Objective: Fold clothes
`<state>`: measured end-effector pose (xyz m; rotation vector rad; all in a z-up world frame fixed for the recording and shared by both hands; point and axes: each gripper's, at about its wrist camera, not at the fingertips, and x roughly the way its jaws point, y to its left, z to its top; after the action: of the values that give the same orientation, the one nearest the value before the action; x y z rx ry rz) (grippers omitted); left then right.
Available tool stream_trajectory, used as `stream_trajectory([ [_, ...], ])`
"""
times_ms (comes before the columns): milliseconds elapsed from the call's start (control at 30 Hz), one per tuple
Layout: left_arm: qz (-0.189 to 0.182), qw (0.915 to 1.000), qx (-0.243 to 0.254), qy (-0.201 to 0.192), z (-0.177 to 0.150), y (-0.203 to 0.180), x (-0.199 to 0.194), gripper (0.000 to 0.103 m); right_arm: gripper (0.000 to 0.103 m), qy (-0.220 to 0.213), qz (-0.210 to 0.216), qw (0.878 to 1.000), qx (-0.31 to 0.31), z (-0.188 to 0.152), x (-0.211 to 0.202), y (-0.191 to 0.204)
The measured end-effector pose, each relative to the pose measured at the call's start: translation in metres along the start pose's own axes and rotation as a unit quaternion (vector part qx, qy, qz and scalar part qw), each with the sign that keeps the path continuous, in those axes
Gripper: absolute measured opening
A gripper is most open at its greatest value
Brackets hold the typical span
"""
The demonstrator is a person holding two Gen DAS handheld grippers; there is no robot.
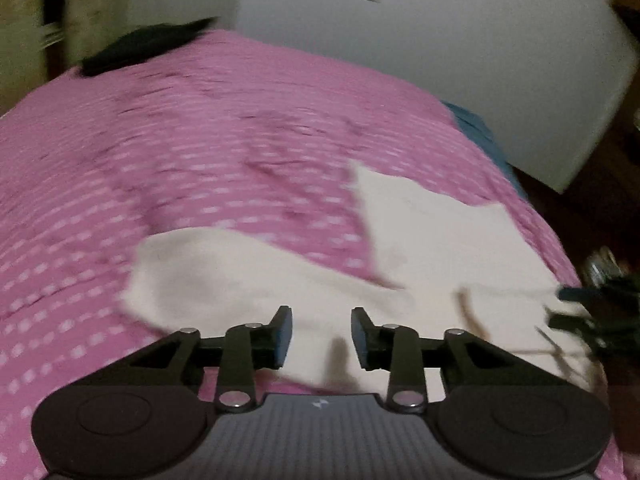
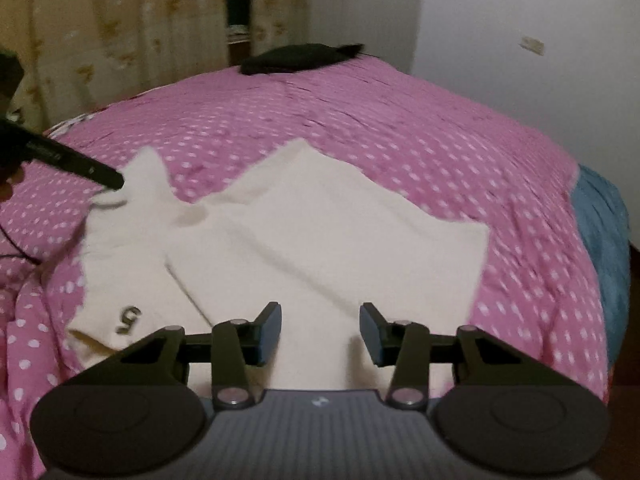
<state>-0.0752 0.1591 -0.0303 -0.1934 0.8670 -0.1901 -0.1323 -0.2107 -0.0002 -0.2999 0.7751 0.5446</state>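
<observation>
A cream garment (image 2: 328, 240) with a small "5" mark (image 2: 129, 319) lies spread and partly folded on the pink polka-dot bedspread (image 2: 400, 128). It also shows in the left wrist view (image 1: 432, 240), blurred. My left gripper (image 1: 321, 334) is open and empty just above the garment's near edge. In the right wrist view the left gripper's finger (image 2: 80, 166) reaches the garment's upper left corner. My right gripper (image 2: 320, 332) is open and empty over the garment's near edge. It shows at the right edge of the left wrist view (image 1: 588, 312).
A folded black garment (image 2: 296, 58) lies at the far end of the bed, and shows in the left wrist view (image 1: 140, 46). A blue blanket (image 2: 600, 220) hangs off the right side. Curtains (image 2: 120, 40) stand behind on the left, a white wall (image 2: 520, 20) on the right.
</observation>
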Motion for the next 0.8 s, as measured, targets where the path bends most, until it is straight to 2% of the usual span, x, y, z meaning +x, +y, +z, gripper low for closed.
stream_trajectory([
  [133, 0.041, 0.9979, -0.049, 0.000, 0.001, 0.034, -0.003, 0.044, 0.043, 0.012, 0.018, 0.999, -0.025, 0.010, 0.015, 0.012],
  [233, 0.056, 0.9952, -0.080, 0.003, 0.008, 0.056, -0.009, 0.046, 0.043, 0.012, 0.020, 0.999, -0.032, 0.013, 0.020, 0.016],
  [333, 0.073, 0.9937, -0.086, -0.006, 0.023, 0.068, -0.022, 0.048, 0.043, 0.010, 0.022, 0.999, -0.034, 0.015, 0.020, 0.018],
  [467, 0.107, 0.9922, -0.054, -0.033, 0.047, 0.066, -0.049, 0.052, 0.044, 0.007, 0.019, 0.999, -0.033, 0.015, 0.016, 0.018],
  [533, 0.131, 0.9897, -0.024, -0.052, 0.059, 0.061, -0.063, 0.060, 0.044, 0.003, 0.019, 0.999, -0.030, 0.014, 0.014, 0.016],
  [600, 0.174, 0.9820, 0.010, -0.071, 0.064, 0.055, -0.070, 0.064, 0.044, 0.000, 0.019, 0.999, -0.028, 0.015, 0.013, 0.015],
  [700, 0.238, 0.9642, 0.061, -0.100, 0.072, 0.045, -0.079, 0.071, 0.044, -0.007, 0.017, 0.999, -0.028, 0.015, 0.011, 0.015],
  [800, 0.210, 0.9745, 0.031, -0.074, 0.064, 0.049, -0.065, 0.069, 0.044, -0.011, 0.016, 0.999, -0.026, 0.016, 0.010, 0.015],
])
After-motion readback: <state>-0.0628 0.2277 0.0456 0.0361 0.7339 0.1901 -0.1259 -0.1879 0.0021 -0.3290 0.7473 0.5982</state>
